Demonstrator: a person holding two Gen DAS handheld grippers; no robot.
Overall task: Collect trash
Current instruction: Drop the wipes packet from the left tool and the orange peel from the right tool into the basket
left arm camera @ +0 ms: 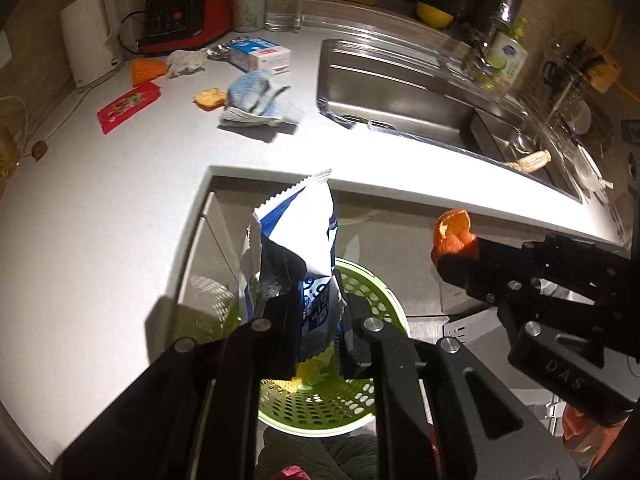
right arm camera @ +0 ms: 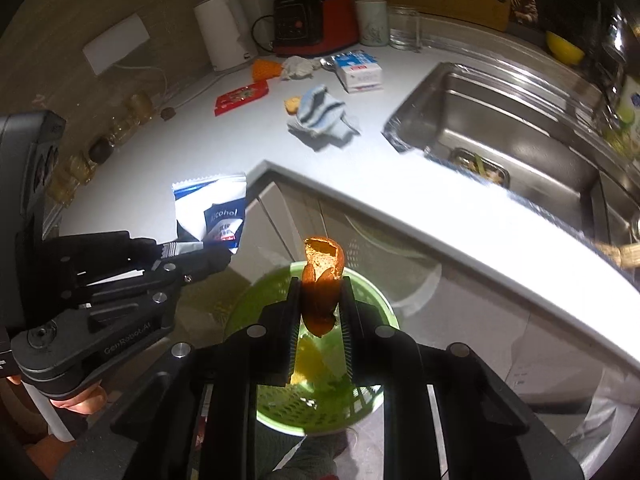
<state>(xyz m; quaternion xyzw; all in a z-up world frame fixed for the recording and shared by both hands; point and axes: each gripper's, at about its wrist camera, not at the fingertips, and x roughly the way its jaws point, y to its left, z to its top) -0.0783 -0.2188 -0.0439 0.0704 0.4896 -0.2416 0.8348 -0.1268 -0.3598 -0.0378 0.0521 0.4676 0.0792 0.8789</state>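
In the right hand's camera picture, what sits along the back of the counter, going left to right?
White kettle → red and black appliance → white mug → clear glass.

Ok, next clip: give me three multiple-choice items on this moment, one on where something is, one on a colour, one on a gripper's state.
1. Where is the green basket?
A. In the sink
B. On the floor below the counter edge, under both grippers
C. On the counter beside the kettle

2. What colour is the flat packet lying on the counter?
A. Red
B. Purple
C. Black

3. What is the right gripper doing?
A. Standing open and empty
B. Shut on a spoon
C. Shut on the orange peel

Answers: 1 B, both wrist views look down past the fingers into it. 2 A, it shows red in both views. 3 C, the peel sits pinched between its fingers, while the left gripper clamps the blue-and-white wrapper.
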